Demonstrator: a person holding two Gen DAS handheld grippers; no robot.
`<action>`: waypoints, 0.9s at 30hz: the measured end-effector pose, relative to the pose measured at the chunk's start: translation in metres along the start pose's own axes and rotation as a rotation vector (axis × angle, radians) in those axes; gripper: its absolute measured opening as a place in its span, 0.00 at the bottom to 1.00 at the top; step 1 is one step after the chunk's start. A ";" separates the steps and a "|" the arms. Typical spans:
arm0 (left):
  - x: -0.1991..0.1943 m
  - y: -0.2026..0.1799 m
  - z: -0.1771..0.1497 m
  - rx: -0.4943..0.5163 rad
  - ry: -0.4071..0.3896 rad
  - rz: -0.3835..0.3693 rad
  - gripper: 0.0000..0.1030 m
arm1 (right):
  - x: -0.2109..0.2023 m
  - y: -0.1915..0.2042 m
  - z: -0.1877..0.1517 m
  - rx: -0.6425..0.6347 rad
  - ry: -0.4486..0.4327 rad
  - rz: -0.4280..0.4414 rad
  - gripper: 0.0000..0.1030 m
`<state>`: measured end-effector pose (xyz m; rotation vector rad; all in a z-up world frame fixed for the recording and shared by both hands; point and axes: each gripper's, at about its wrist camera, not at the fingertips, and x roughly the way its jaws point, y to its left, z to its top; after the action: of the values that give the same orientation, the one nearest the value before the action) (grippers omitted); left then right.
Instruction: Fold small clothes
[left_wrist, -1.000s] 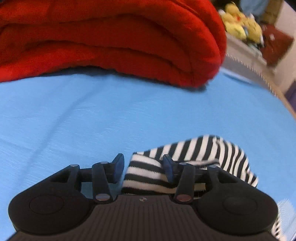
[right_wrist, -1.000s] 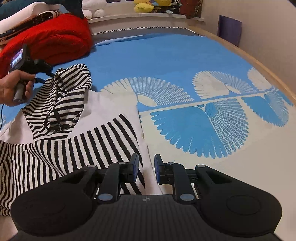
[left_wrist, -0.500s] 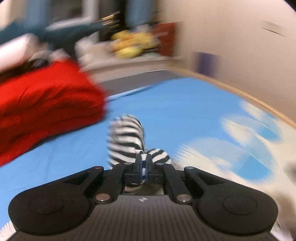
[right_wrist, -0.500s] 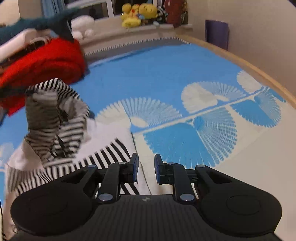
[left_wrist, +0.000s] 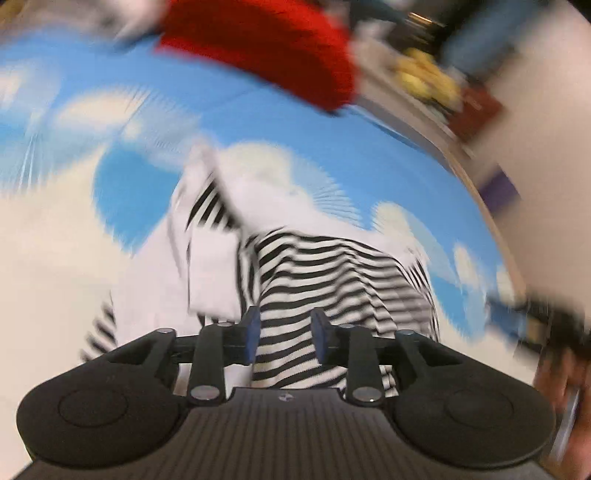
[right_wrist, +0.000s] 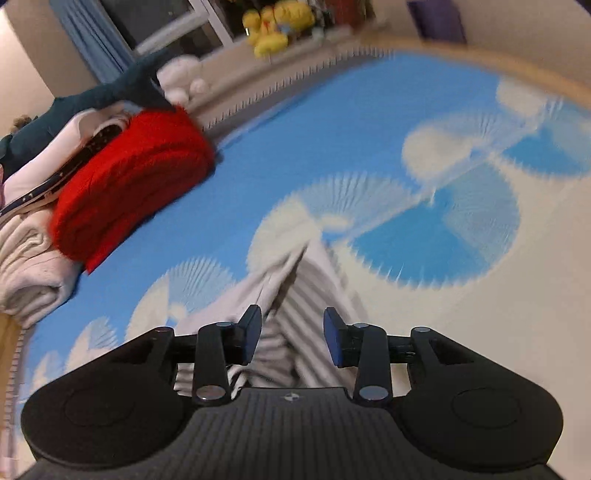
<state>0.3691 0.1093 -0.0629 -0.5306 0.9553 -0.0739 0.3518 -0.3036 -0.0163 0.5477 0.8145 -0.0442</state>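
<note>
A small black-and-white striped garment (left_wrist: 332, 266) lies on the blue bedsheet (left_wrist: 155, 122) with white fan patterns, one part folded over its body. My left gripper (left_wrist: 286, 336) hovers low over it; its jaws are opening, the striped cloth shows between them and the pads do not press on it. In the right wrist view the same garment (right_wrist: 314, 280) is blurred. My right gripper (right_wrist: 293, 338) is above its near edge with its jaws opening, and the cloth lies below the gap. Both views are motion-blurred.
A folded red blanket (right_wrist: 125, 184) sits at the back left of the bed beside pale folded bedding (right_wrist: 26, 266) and a dark plush (right_wrist: 92, 99). Yellow plush toys (right_wrist: 273, 26) line the far ledge. A hand (left_wrist: 554, 369) shows blurred at the right edge.
My left gripper shut on a striped part, swung it fast across the bed over the garment, then let go. My right gripper's jaws widened and the hand rolled.
</note>
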 end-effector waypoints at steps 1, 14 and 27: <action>0.012 0.006 0.000 -0.051 0.027 0.019 0.34 | 0.009 -0.001 -0.004 0.019 0.049 0.016 0.38; 0.077 0.024 -0.012 -0.144 0.235 0.052 0.01 | 0.084 0.027 -0.040 0.013 0.316 0.019 0.39; 0.049 0.054 0.023 -0.150 0.129 0.095 0.07 | 0.071 -0.002 -0.042 0.143 0.324 0.111 0.04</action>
<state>0.4065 0.1515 -0.1148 -0.6229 1.1169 0.0500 0.3718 -0.2735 -0.0903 0.7459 1.1008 0.0913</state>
